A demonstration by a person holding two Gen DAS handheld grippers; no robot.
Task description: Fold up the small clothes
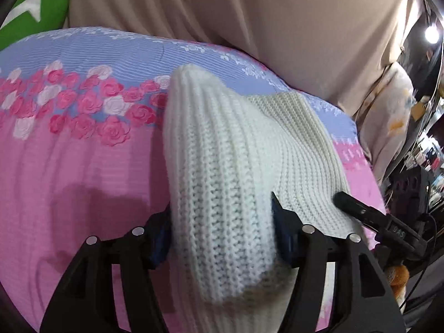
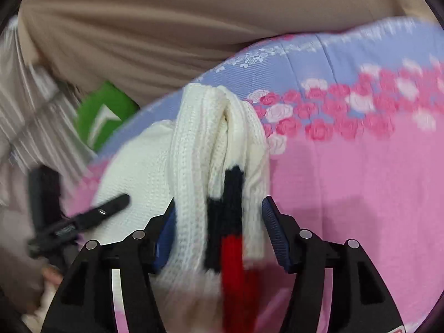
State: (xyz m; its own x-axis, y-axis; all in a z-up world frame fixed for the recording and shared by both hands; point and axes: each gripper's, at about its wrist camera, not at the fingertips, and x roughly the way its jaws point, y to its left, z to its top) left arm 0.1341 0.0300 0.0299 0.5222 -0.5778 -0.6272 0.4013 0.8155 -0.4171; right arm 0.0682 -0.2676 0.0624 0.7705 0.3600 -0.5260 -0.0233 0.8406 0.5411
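A white knit garment (image 1: 222, 152) lies on a pink and blue rose-print bedsheet (image 1: 83, 166). One bunched fold of it rises between the jaws of my left gripper (image 1: 222, 233). Both blue pads press on that fold, so this gripper is shut on it. In the right wrist view the same garment (image 2: 194, 152) shows a black and red stripe (image 2: 230, 222) and hangs between the jaws of my right gripper (image 2: 219, 227). The left pad touches the knit, while a thin gap shows at the right pad. Each view catches a black finger of the other gripper (image 1: 352, 205) (image 2: 111, 206) resting over the flat part.
Beige fabric (image 1: 249, 14) hangs behind the bed. A green cushion (image 2: 105, 113) sits at the bed's far corner, and striped cloth (image 2: 33, 127) lies beside it. Dark clutter (image 1: 421, 152) stands off the bed's edge. Open sheet (image 2: 347, 180) stretches beside the garment.
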